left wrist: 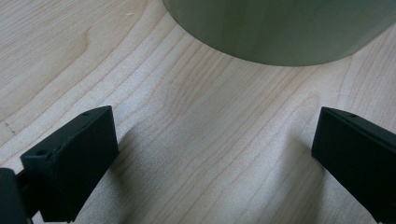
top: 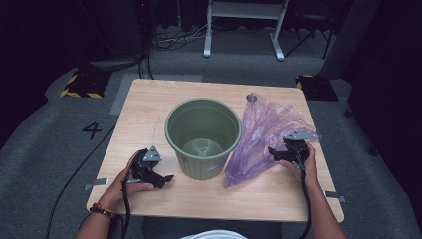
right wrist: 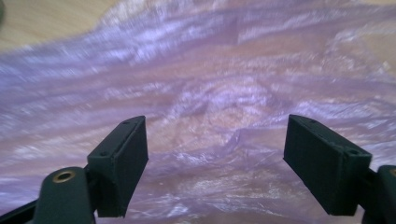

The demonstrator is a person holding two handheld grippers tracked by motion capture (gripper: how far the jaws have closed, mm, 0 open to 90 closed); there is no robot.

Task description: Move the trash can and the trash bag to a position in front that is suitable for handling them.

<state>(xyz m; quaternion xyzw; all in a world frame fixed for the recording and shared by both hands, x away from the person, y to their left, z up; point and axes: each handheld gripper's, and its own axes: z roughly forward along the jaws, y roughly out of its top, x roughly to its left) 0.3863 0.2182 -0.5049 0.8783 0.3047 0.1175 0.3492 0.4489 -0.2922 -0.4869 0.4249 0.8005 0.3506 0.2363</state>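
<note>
A thin, crinkled purple plastic bag (top: pixel 266 134) lies spread flat on the right part of a light wooden table (top: pixel 149 107). Its left edge lies against the side of a green plastic bin (top: pixel 203 137), which stands upright and empty near the middle of the table.

The right gripper (top: pixel 275 152) sits over the bag's right side, held in the person's right hand (top: pixel 304 167). In the right gripper view its two black jaws stand wide apart with the wrinkled purple film (right wrist: pixel 196 93) beneath and between them, not pinched; that view is blurred, so whether the tips touch the bag cannot be told.

The left gripper (top: pixel 168 179) rests low over bare wood to the left of the bin, held in the left hand (top: pixel 130 180), which wears a beaded bracelet. In the left gripper view its jaws are also spread wide with nothing between them, just bare wood grain, and the bin's curved green wall (left wrist: pixel 280 32) is close ahead, cut off by the top edge.

The table stands on grey carpet (top: pixel 45 144) marked with a number 4. Behind it the room is dark, with white desk legs (top: pixel 244 30), loose cables and yellow-and-black striped bases. The far corners are too dark to make out.
</note>
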